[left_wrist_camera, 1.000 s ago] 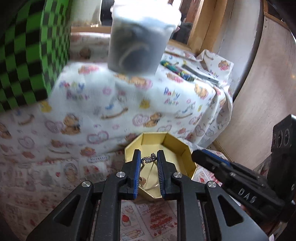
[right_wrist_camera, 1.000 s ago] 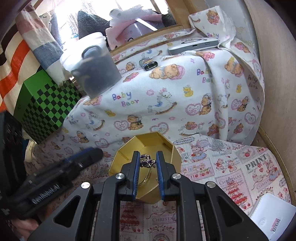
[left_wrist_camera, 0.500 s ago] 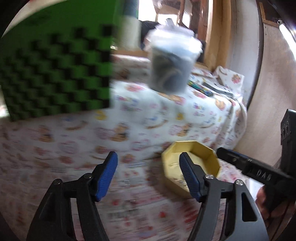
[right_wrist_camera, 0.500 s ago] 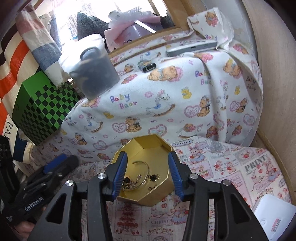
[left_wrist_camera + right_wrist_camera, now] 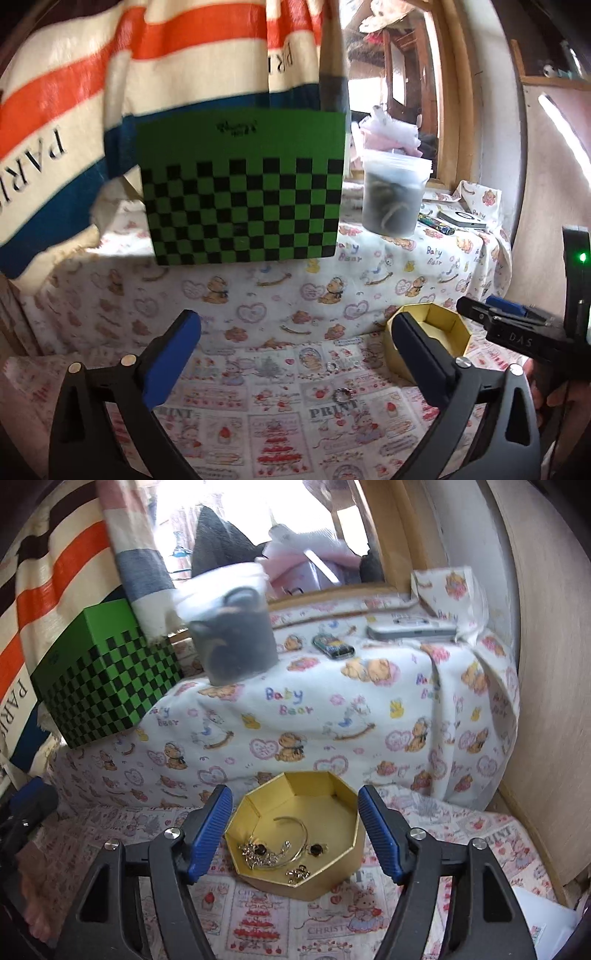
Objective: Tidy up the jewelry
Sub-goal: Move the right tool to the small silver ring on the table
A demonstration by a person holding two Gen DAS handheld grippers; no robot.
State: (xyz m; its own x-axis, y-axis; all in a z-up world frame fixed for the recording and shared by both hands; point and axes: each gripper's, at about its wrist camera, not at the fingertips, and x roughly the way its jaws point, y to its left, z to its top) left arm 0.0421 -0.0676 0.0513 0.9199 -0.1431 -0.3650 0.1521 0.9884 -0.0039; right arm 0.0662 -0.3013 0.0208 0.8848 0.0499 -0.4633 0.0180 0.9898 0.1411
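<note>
A gold octagonal box (image 5: pixel 306 886) sits on the printed cloth. Inside it lie a thin bangle (image 5: pixel 295 823), a chain (image 5: pixel 271 853) and small earrings (image 5: pixel 314 849). My right gripper (image 5: pixel 295 812) hovers over the box, its jaws opening, and its blue pads touch nothing. The left wrist view has the box (image 5: pixel 439 325) at the right, partly behind one finger. My left gripper (image 5: pixel 295 328) is wide, its jaws still opening, with nothing between them. Two small rings (image 5: pixel 341 395) (image 5: pixel 332 366) lie on the cloth ahead of it. The right gripper (image 5: pixel 509 325) shows at that view's right edge.
A green checkered box (image 5: pixel 240 206) and a plastic tub (image 5: pixel 391 195) of dark items stand on the raised, cloth-covered ledge behind. A flat device (image 5: pixel 410 631) and a lighter (image 5: pixel 332 646) lie on the ledge. A striped bag (image 5: pixel 110 74) hangs at the left; a wooden panel (image 5: pixel 546 701) bounds the right.
Both grippers opened and let go of the chain, which now lies in the box. My left gripper swung left, away from the box, toward the rings. The right one drew back slightly.
</note>
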